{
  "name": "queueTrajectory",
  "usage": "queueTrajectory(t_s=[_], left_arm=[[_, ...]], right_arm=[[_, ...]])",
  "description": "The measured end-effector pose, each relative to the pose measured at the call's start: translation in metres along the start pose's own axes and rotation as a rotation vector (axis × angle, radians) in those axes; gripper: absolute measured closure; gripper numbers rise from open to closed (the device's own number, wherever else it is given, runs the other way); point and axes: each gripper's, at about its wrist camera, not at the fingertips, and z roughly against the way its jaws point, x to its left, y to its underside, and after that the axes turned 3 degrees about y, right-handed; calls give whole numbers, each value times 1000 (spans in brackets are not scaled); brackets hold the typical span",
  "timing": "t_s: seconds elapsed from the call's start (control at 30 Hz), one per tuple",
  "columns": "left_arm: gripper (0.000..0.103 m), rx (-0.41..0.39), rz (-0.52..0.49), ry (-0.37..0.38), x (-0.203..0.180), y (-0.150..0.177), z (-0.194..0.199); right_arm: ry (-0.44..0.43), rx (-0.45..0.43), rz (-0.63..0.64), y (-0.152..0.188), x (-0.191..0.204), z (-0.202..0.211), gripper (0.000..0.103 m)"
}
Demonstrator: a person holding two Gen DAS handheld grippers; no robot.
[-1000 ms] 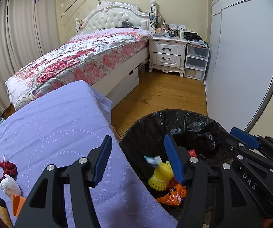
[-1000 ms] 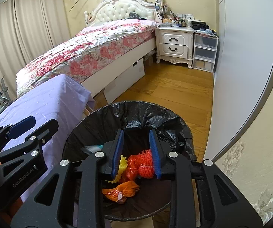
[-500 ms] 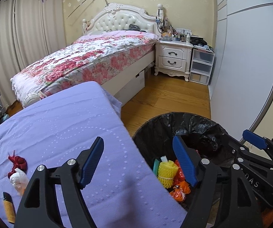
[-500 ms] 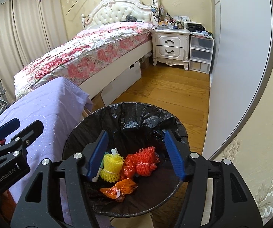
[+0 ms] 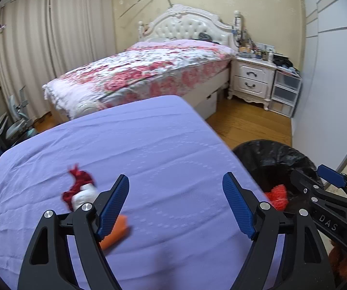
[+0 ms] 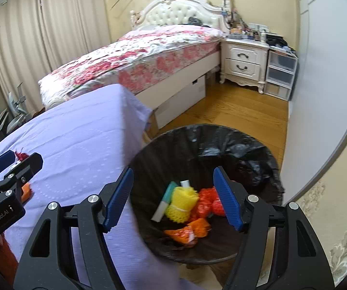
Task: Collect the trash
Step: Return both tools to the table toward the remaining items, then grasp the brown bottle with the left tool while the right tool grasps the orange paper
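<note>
Both grippers' jaws have just been opening – nothing is gripped. The left gripper [image 5: 175, 205] is held over the lilac surface [image 5: 149, 145], the right gripper [image 6: 173, 195] above the bin [image 6: 258, 154] – yellow netting [image 6: 181, 205] lies between its fingers [image 6: 226, 198].

A floral-covered bed [image 5: 149, 72] stands beside a white nightstand [image 5: 252, 82].

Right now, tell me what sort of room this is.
A bedroom in a home, most likely. A bed with a tufted white headboard and floral cover stands by a white nightstand, and long curtains cover the far wall.
</note>
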Motion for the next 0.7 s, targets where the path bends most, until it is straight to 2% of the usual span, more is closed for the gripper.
queueTrajectory(t_s=[0.4, 0.57, 0.7], left_arm=[[26, 49, 155, -196, 101, 40, 27], [26, 103, 211, -219, 129, 59, 23], [26, 161, 242, -191, 142, 66, 14]], right_arm=[[-144, 38, 144, 12, 94, 6, 35], [-183, 47, 195, 20, 125, 11, 35], [-200, 54, 239, 26, 146, 14, 35]])
